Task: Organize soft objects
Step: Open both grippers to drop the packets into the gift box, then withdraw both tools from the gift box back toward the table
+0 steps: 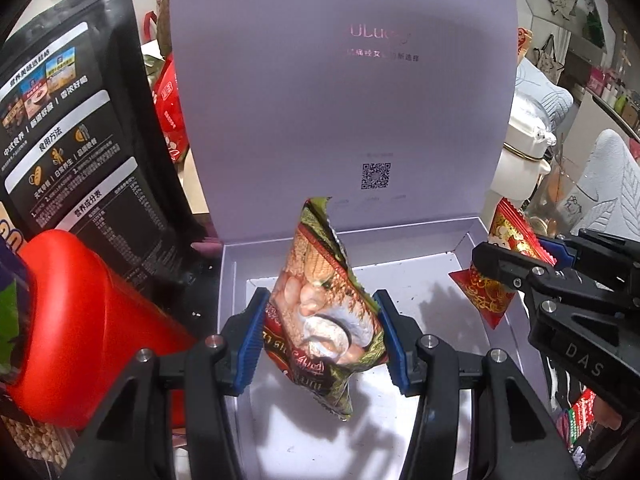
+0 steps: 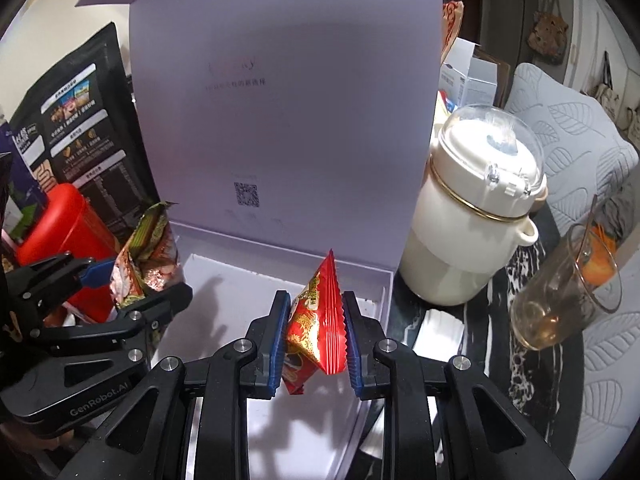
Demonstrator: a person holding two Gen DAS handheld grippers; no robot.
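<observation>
Lavender box [image 1: 472, 236], lid raised, tray bare: both packets held above it, neither deposited.
My left gripper [image 1: 320, 332] clamps the green snack packet [image 1: 324, 312]; my right gripper [image 2: 316, 332], at 3 o'clock, clamps the red packet [image 2: 320, 320]. Remaining, in my judgement: lower, let go.

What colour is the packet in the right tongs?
Red packet with gold pattern, clearest in right wrist view.
</observation>
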